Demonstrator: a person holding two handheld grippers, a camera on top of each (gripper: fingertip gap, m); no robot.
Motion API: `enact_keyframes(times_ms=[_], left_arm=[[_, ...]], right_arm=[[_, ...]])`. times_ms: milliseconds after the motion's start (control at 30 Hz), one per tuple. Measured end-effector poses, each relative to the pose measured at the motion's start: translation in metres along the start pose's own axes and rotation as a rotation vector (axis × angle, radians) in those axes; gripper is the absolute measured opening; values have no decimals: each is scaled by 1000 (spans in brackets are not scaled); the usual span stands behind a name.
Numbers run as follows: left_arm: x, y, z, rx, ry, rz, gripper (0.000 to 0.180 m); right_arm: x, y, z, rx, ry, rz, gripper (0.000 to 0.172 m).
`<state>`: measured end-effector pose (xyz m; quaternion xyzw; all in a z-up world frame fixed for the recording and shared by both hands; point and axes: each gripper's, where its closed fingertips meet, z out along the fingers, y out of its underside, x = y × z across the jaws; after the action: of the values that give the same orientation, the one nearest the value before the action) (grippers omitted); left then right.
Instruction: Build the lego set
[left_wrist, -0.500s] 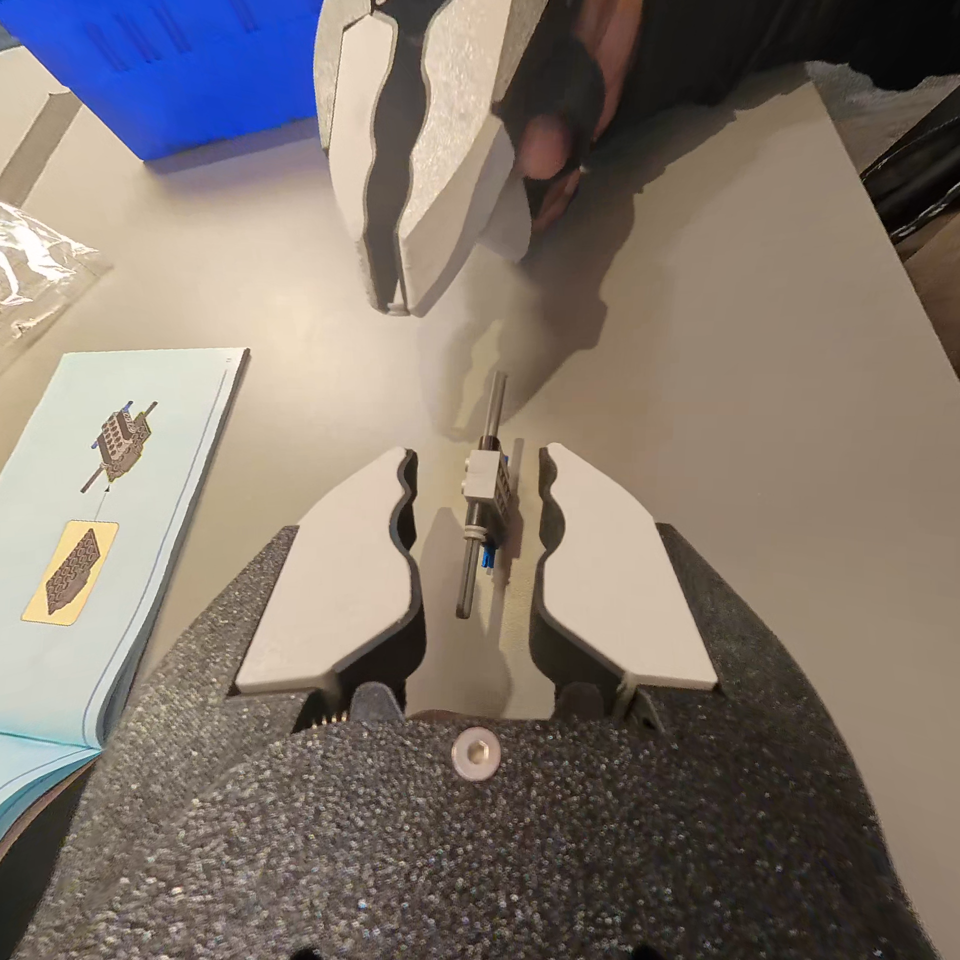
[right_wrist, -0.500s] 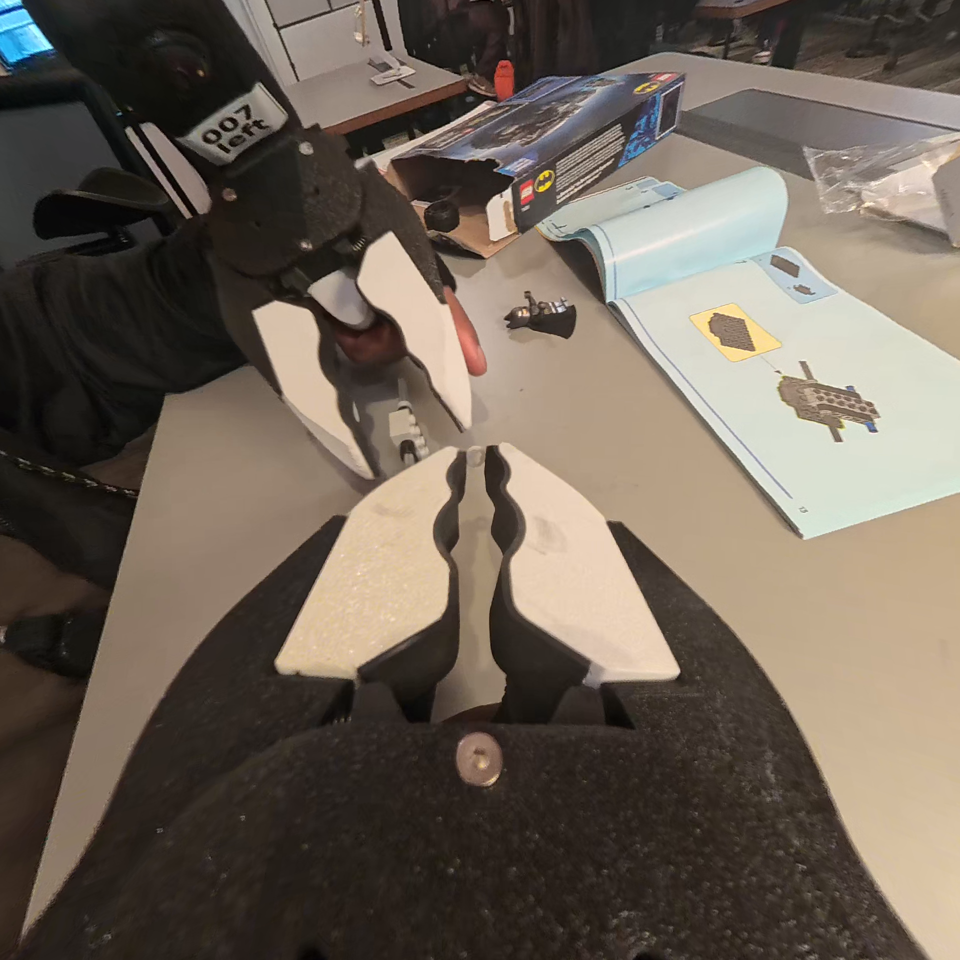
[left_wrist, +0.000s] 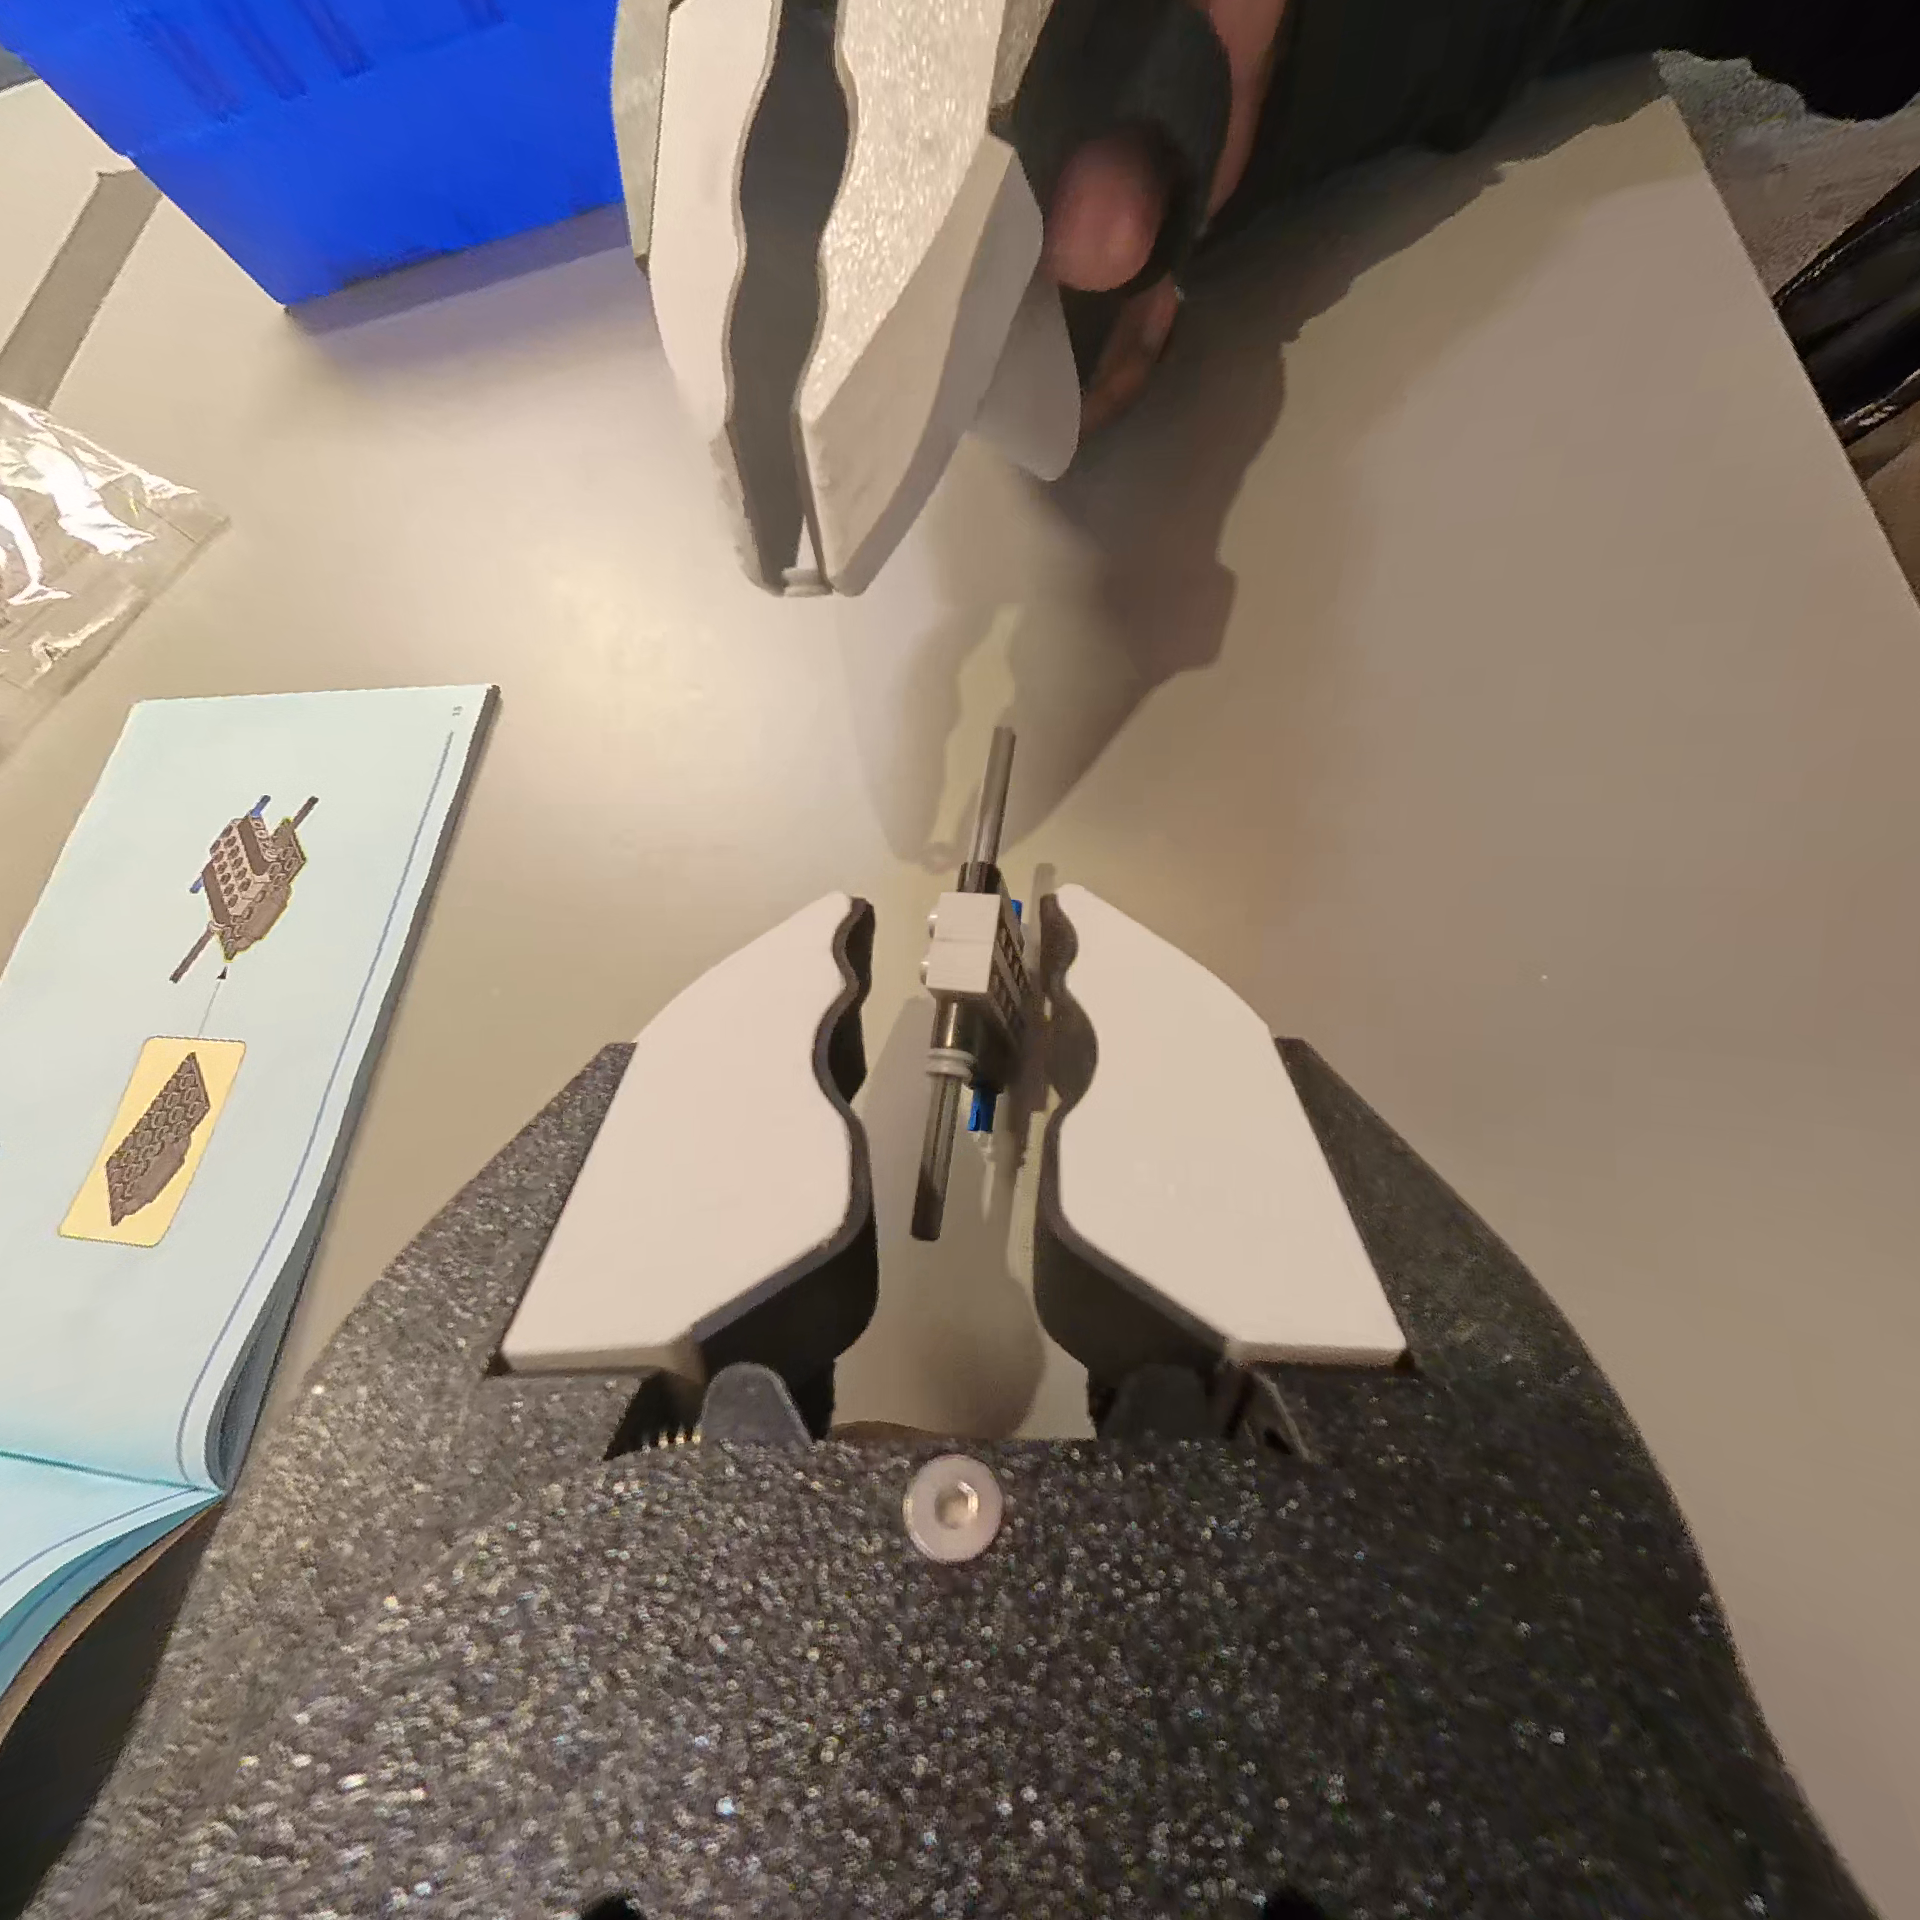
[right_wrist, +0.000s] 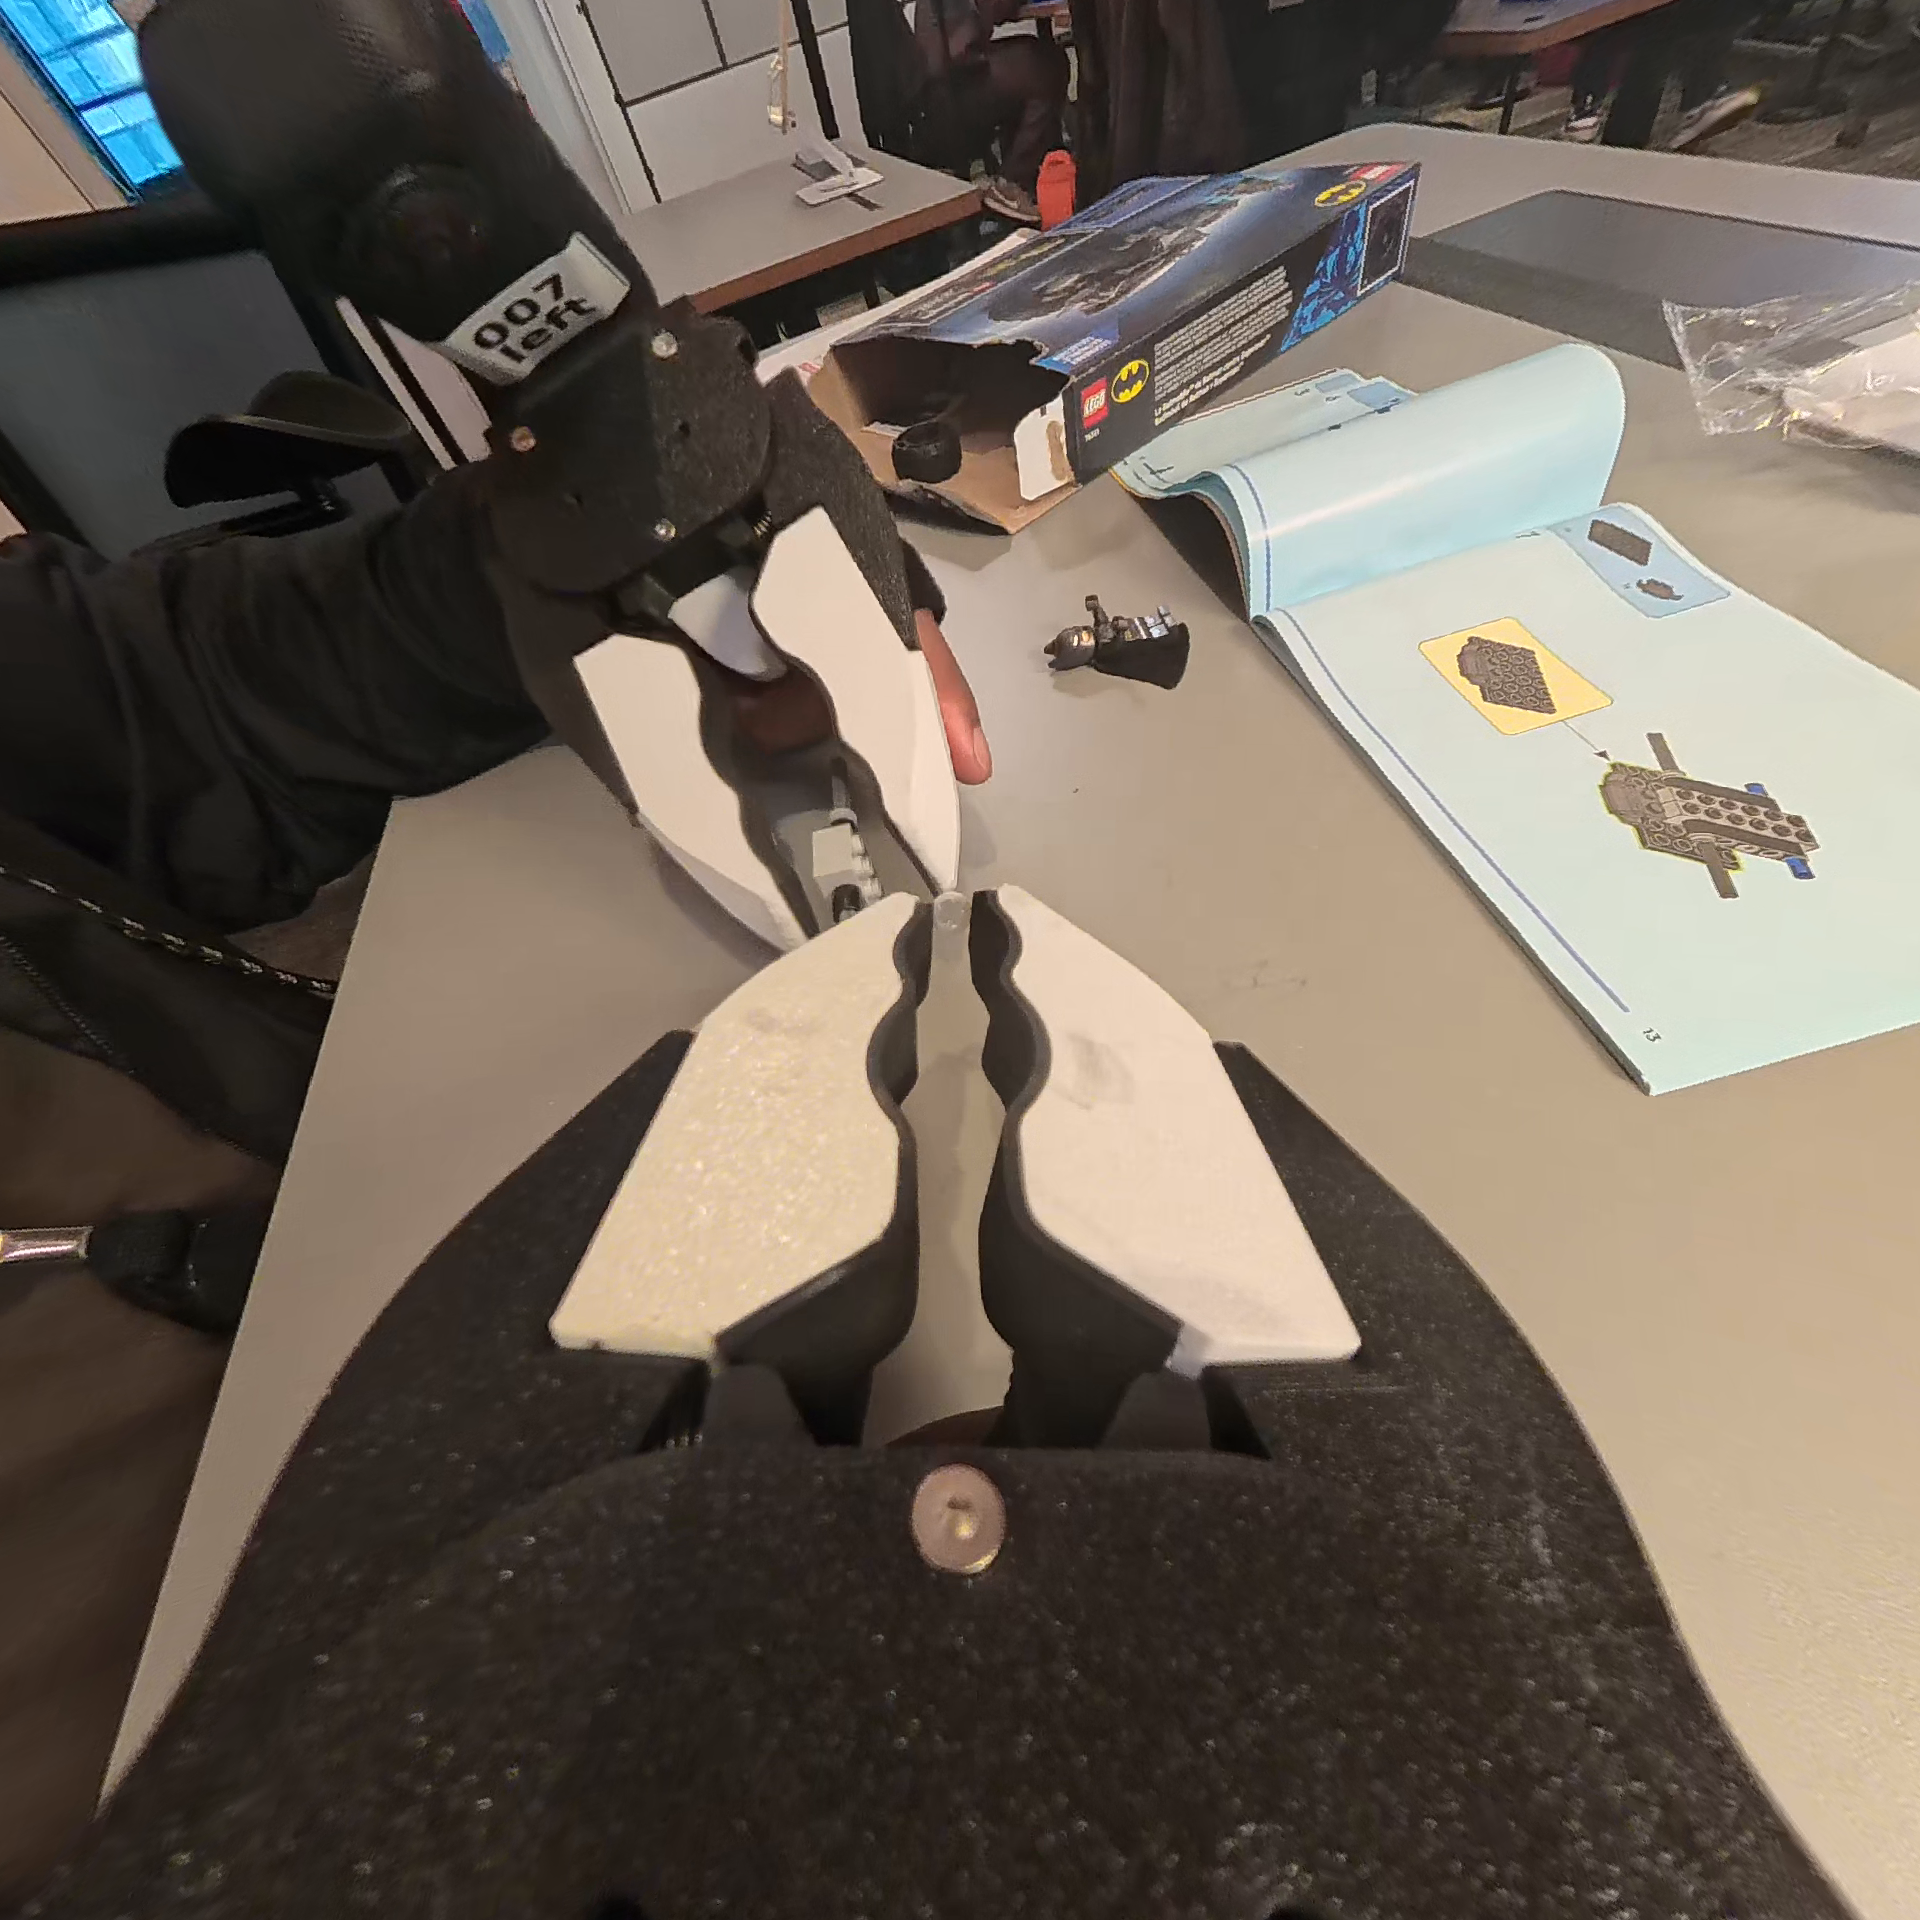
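1. The left gripper stands open around the brick assembly. A gap shows at its left pad; contact at the right pad cannot be told. Uneven closing could tip the assembly on the table.
2. Beyond the assembly, the right gripper pinches a small grey round piece at its tips. The shallow hold could let the piece slip.

the left gripper narrowed its jaws around the small grey brick assembly on its dark axle; the right-hand pad came just beside the assembly, while a gap remained on the left. the right gripper drew slightly nearer to it.
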<state>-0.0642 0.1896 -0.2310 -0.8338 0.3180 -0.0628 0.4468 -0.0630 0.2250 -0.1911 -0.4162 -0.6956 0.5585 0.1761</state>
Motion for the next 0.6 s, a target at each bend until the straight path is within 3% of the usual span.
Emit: enact_keyframes(times_ms=[267, 433, 600], left_arm=[[1, -2, 3, 30, 7, -9, 12], [-14, -30, -15, 227, -35, -89, 12], [-7, -55, -27, 391, 25, -134, 12]], right_arm=[[-3, -2, -2, 19, -14, -12, 7], [-10, -15, -11, 123, -16, -112, 7], [-22, -37, -24, 293, -68, -137, 7]])
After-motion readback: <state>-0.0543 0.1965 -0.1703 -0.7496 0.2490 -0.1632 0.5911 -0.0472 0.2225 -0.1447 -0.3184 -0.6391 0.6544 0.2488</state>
